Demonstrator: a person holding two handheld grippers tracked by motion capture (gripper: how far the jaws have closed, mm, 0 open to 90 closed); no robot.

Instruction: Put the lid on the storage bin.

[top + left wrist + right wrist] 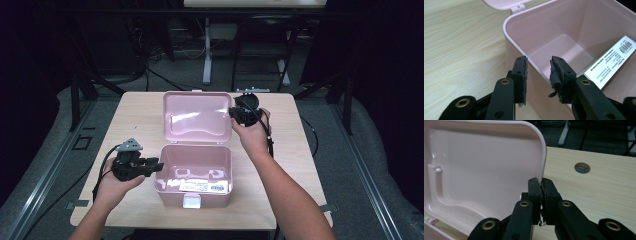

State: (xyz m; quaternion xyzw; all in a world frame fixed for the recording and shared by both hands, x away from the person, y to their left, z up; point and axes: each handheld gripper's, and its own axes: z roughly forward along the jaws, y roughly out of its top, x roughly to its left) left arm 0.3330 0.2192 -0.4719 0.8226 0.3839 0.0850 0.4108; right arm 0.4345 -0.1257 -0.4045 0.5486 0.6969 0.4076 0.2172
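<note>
Grippers work both ends of an open pink box on a wooden table.

From above, the left gripper, held in the person's left hand, sits at the box's left wall, while the right gripper meets the right edge of the raised lid behind the box. Along the left gripper, the jaws stand spread astride the box's near wall, one outside, one inside; a white label lies inside the box. Along the right gripper, the jaws are pressed together on the lid's edge, with a round hole in the table beyond the lid.
</note>
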